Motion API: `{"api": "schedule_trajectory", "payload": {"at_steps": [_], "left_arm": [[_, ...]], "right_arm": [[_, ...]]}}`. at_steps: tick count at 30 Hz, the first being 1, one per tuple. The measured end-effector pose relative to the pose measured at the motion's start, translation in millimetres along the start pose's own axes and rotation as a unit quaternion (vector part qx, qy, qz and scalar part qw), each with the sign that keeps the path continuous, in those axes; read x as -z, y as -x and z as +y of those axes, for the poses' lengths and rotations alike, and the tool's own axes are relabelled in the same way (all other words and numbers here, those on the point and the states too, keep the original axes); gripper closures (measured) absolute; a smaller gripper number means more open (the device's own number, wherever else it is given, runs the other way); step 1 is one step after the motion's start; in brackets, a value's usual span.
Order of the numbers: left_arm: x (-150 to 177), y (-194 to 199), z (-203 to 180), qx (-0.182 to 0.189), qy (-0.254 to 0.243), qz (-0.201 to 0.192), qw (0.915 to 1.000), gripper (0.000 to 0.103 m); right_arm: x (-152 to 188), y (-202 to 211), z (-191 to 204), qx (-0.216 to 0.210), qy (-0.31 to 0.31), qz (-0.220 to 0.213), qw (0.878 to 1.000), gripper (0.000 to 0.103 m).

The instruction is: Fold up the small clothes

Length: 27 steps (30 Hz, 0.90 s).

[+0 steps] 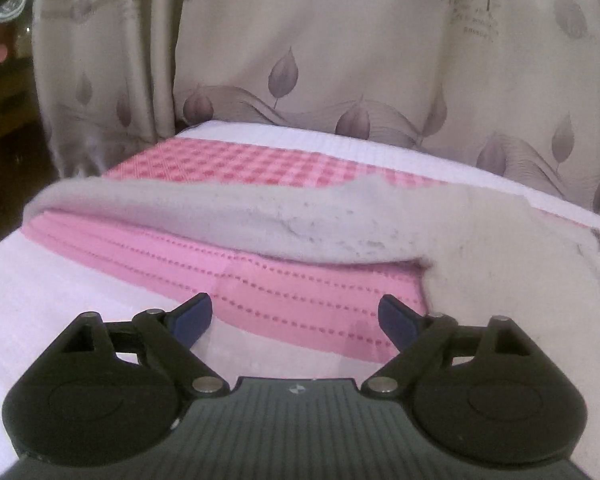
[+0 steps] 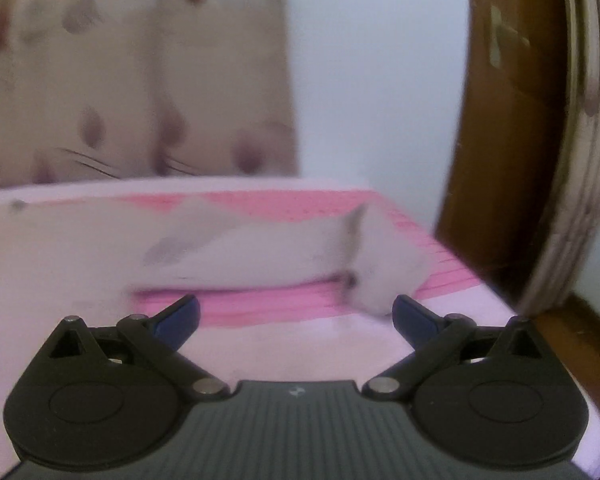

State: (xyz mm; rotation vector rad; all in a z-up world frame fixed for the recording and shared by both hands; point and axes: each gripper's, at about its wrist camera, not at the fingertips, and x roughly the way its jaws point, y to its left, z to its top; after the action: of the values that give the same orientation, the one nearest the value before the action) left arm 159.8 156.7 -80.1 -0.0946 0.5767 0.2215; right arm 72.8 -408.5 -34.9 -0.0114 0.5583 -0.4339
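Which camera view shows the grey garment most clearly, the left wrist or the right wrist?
The left wrist view. There the grey garment is sharp; you see its folded edge lying over the pink cloth and small dark marks on it. In the right wrist view the same garment is blurred, so only its pale shape shows.

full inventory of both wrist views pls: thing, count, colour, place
Garment: 1, pale grey, lying on the pink cloth.
Pink cloth: 1, pink, stitched and checked parts, on the white surface.
White surface: 1, white, under everything.
Curtain: 1, beige with leaf print, behind.
Wooden frame: 1, brown, right side.
Left gripper: 1, black, blue pads, open, empty.
Right gripper: 1, same, open, empty.
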Motion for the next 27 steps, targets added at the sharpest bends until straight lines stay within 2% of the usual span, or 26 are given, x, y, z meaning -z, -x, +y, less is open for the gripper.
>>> {"api": "schedule_trajectory", "payload": {"at_steps": [2,4,6,7,8,9,11,14,17,20,23,24,25,26,27], "left_arm": [[-3,3,3,-0.006,0.009,-0.007,0.9999,0.003],[-3,-1,8,-0.004,0.02,-0.002,0.9998,0.002],[-2,-5,11,-0.005,0.033,0.008,0.9994,0.002],[-3,-6,13,-0.008,0.04,0.014,0.9991,0.002],[-3,-8,14,-0.01,0.046,0.018,0.9987,0.002],[-3,-8,16,-0.011,0.051,0.021,0.9984,0.002],[-3,-7,17,-0.011,0.056,0.02,0.9982,0.002],[-3,-6,15,-0.015,0.051,0.023,0.9983,0.001],[-2,-6,12,-0.025,0.042,0.023,0.9985,0.001],[-2,-6,10,-0.034,0.037,0.024,0.9984,0.001],[-2,-5,10,-0.037,0.038,0.023,0.9983,0.0],[-2,-5,10,-0.038,0.039,0.023,0.9983,0.0],[-2,-5,10,-0.037,0.039,0.023,0.9983,0.0],[-2,-6,10,-0.035,0.039,0.024,0.9983,0.0],[-2,-6,10,-0.034,0.038,0.025,0.9984,0.0]], "right_arm": [[-2,-29,-7,0.018,0.002,0.019,1.0,0.001],[-5,-49,-13,0.027,0.002,0.026,0.999,0.001],[-7,-66,-12,0.02,0.024,0.025,0.999,0.011],[-6,-73,-13,0.018,0.037,0.028,0.999,0.02],[-7,-81,-15,0.02,0.049,0.038,0.998,0.052],[-9,-90,-19,0.018,0.048,0.058,0.997,0.075],[-15,-98,-37,0.026,0.028,0.069,0.997,0.077],[-40,-97,-85,0.054,-0.014,0.037,0.998,0.077],[-71,-100,-136,0.093,-0.06,0.016,0.994,0.077],[-91,-108,-190,0.125,-0.128,0.024,0.984,0.077],[-84,-96,-237,0.133,-0.23,0.006,0.964,0.075],[-76,-84,-244,0.129,-0.261,-0.012,0.956,0.075],[-70,-80,-246,0.111,-0.272,-0.029,0.955,0.075],[-61,-71,-239,0.083,-0.263,-0.04,0.96,0.074],[-55,-63,-230,0.063,-0.245,-0.037,0.967,0.068]]}}
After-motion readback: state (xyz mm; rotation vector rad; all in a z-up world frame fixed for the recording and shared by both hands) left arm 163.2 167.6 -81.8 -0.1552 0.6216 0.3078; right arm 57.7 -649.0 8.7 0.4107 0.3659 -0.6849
